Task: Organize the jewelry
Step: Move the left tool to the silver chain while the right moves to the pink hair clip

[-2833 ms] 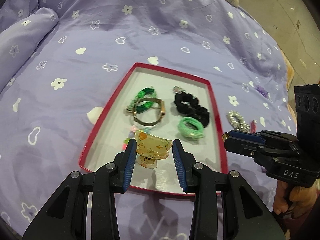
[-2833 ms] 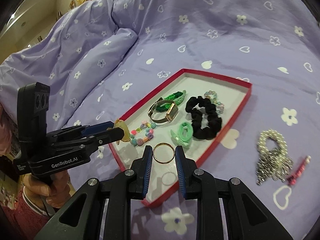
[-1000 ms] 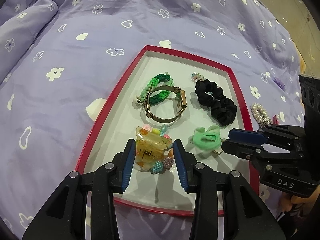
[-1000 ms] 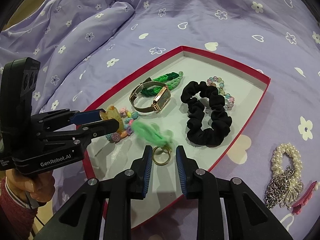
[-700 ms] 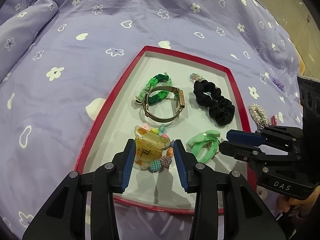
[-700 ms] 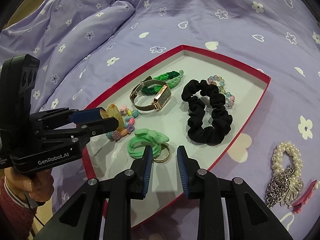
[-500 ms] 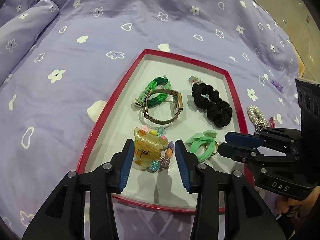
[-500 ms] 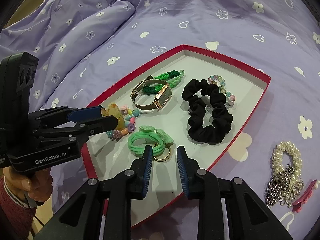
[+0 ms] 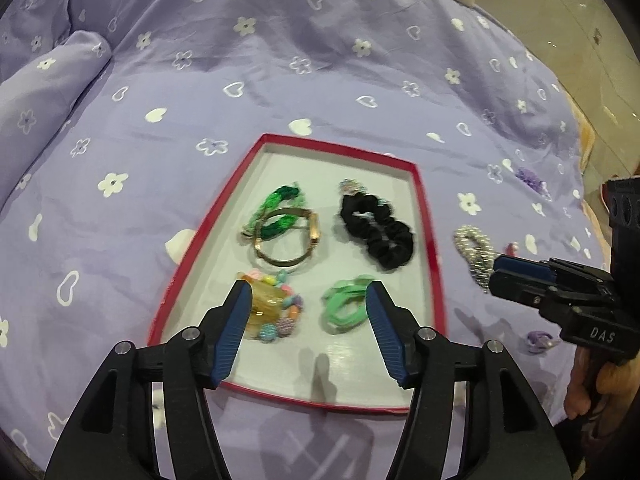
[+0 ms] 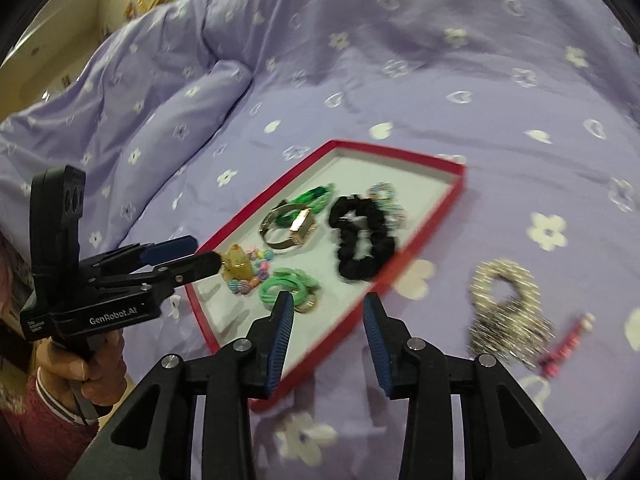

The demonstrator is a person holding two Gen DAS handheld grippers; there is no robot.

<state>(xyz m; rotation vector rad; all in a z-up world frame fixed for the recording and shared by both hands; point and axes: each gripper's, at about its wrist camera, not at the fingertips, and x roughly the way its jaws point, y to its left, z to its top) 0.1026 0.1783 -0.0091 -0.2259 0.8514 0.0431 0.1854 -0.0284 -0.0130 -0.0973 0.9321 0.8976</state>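
Observation:
A red-rimmed tray point(image 9: 425, 216) point(image 10: 400, 156) lies on the purple bedspread. It holds a yellow hair claw point(image 9: 267, 307) point(image 10: 237, 264) on a beaded bracelet point(image 9: 280, 326), a mint hair tie point(image 9: 344, 309) point(image 10: 286, 286) with a gold ring point(image 10: 307, 303), a gold watch point(image 9: 286, 240), a green braided band point(image 9: 280, 198) and a black scrunchie point(image 9: 378, 230) point(image 10: 360, 240). My left gripper point(image 9: 306, 322) point(image 10: 196, 256) is open above the tray's near end, empty. My right gripper point(image 10: 326, 336) point(image 9: 508, 270) is open and empty over the tray's right rim.
A pearl and chain piece point(image 9: 476, 250) point(image 10: 506, 308) and a pink clip point(image 10: 566, 346) lie on the bedspread right of the tray. A small purple item point(image 9: 540, 338) lies near my right gripper, another point(image 9: 530, 178) farther back. A pillow roll point(image 9: 44, 80) sits left.
Both grippers have opened. The left let go of the yellow claw, the right let go of the gold ring; both now lie in the tray. The right gripper drew back to the right.

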